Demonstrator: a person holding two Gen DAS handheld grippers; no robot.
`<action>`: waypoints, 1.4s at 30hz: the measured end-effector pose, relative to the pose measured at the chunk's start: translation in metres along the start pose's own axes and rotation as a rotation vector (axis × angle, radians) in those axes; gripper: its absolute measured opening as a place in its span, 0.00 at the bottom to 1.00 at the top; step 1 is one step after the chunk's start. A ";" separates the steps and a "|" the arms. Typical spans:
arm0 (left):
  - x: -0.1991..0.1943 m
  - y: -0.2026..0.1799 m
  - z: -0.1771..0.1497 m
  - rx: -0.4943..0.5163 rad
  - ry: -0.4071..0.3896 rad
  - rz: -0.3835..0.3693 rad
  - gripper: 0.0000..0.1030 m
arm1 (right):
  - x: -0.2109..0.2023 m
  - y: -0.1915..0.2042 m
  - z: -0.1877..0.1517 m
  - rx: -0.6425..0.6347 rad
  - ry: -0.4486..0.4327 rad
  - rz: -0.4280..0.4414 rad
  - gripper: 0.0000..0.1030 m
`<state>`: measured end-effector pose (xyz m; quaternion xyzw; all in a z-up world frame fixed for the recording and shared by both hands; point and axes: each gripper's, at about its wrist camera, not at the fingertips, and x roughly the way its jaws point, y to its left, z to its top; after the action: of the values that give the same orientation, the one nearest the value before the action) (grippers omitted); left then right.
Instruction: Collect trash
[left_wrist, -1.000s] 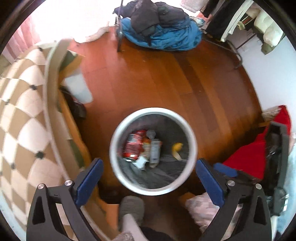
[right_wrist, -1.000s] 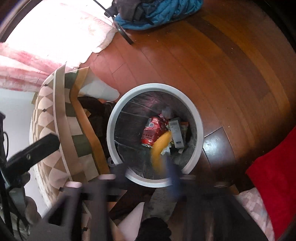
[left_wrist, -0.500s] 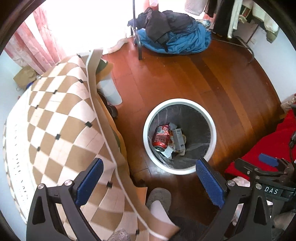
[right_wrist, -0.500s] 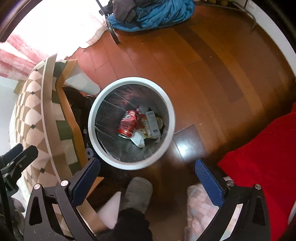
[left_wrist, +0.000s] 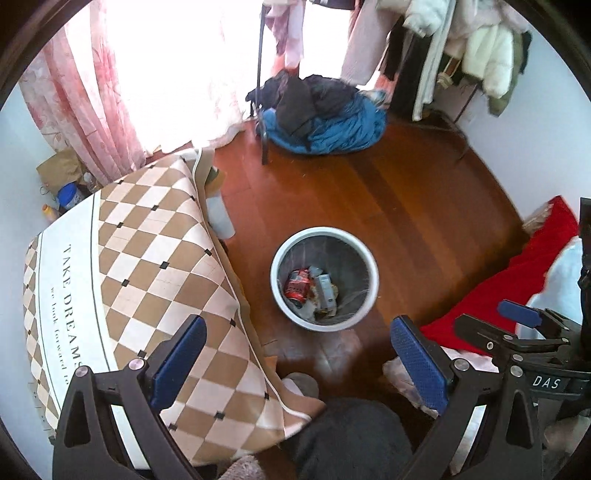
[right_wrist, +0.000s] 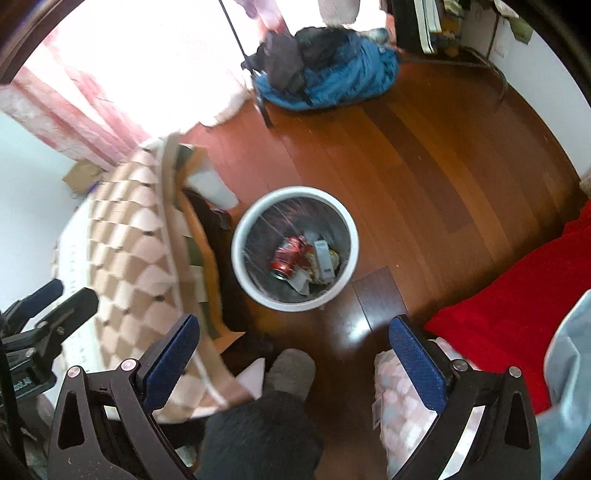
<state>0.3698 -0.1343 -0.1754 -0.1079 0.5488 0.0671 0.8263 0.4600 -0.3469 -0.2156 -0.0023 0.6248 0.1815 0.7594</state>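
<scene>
A white round trash bin (left_wrist: 280, 258) stands on the wooden floor, also in the right wrist view (right_wrist: 240, 236). Inside lie a crushed red can (left_wrist: 297, 288) (right_wrist: 284, 256), a small carton (left_wrist: 325, 290) (right_wrist: 322, 258) and other scraps. My left gripper (left_wrist: 299, 360) is open and empty, high above the floor, near side of the bin. My right gripper (right_wrist: 291, 354) is open and empty, also high above the bin. The right gripper's body shows at the right of the left wrist view (left_wrist: 524, 343).
A table with a brown and cream checked cloth (left_wrist: 147, 266) stands left of the bin. A red blanket (left_wrist: 517, 280) lies at right. A blue and black clothes heap (left_wrist: 325, 114) lies at the back. A slippered foot (right_wrist: 291, 373) is below the grippers.
The banana peel left the right gripper and dropped into the bin. Both grippers have risen and pulled back, so the bin looks smaller and more of the room shows.
</scene>
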 end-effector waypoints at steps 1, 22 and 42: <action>-0.013 0.001 -0.002 0.000 -0.010 -0.014 0.99 | -0.014 0.005 -0.003 -0.010 -0.011 0.007 1.00; -0.149 0.022 -0.043 -0.031 -0.109 -0.191 0.99 | -0.184 0.071 -0.064 -0.127 -0.128 0.244 1.00; -0.166 0.021 -0.050 -0.025 -0.115 -0.226 0.99 | -0.205 0.082 -0.076 -0.155 -0.116 0.246 1.00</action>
<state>0.2557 -0.1250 -0.0439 -0.1754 0.4838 -0.0132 0.8573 0.3334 -0.3440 -0.0193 0.0263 0.5594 0.3206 0.7639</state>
